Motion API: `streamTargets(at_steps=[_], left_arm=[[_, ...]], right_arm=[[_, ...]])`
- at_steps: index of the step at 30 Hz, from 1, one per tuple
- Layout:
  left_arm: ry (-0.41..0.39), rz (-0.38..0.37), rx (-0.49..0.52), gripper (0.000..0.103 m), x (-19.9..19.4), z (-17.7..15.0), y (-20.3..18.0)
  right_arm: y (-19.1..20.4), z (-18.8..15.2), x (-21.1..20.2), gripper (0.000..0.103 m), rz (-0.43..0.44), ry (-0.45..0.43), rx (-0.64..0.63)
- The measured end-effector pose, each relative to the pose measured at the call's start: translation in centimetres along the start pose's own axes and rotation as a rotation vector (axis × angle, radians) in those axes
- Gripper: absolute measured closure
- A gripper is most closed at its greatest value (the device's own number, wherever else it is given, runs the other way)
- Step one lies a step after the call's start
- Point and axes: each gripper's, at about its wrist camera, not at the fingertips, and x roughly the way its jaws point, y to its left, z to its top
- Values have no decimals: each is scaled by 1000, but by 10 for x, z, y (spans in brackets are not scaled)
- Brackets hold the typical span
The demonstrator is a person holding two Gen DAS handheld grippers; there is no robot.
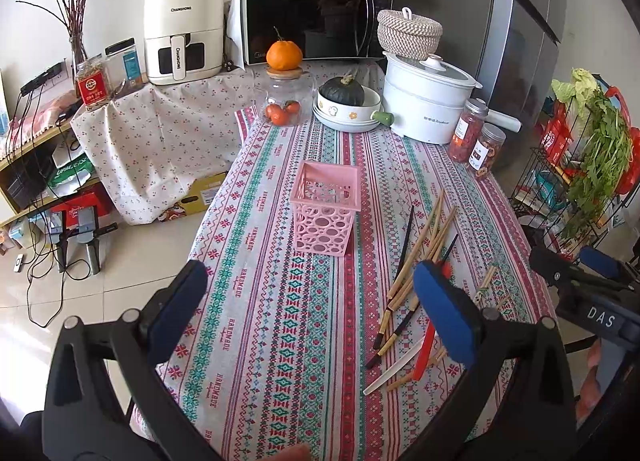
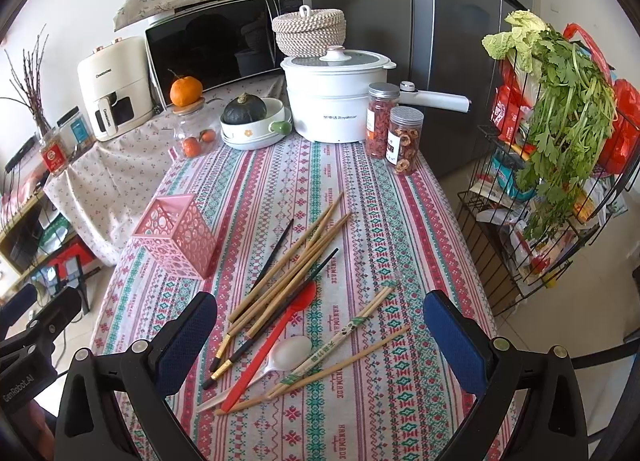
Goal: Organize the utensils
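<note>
The white electric pot (image 2: 328, 101) stood lidded at the table's far end, its contents hidden, a woven lidded basket (image 2: 309, 32) behind it. Beside it, a white bowl (image 2: 256, 133) held a dark green squash (image 2: 244, 109). A glass jar (image 2: 196, 137) held small oranges, a larger orange sitting on its lid. The pink lattice holder (image 1: 326, 207) stood upright and empty at mid-table, well apart from the chopsticks (image 2: 292, 261) and spoons (image 2: 276, 335) scattered on the tablecloth (image 2: 400, 229). The left gripper (image 1: 316, 313) and right gripper (image 2: 320, 345) both hung spread wide, grasping nothing.

Red spoon (image 1: 425, 348) bowl behind left tongs (image 1: 310, 301)
</note>
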Motion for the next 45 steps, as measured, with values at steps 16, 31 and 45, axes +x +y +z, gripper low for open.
streamTargets(at_steps=[16, 31, 45], left_arm=[[106, -57, 184, 1, 34, 25, -53], [389, -97, 370, 24, 157, 56, -151], [575, -66, 259, 78, 249, 33, -159]], right_arm=[[-52, 46, 19, 0, -62, 61, 89], [-116, 31, 108, 0, 111, 340, 232], [-124, 37, 131, 0, 161, 389, 287]])
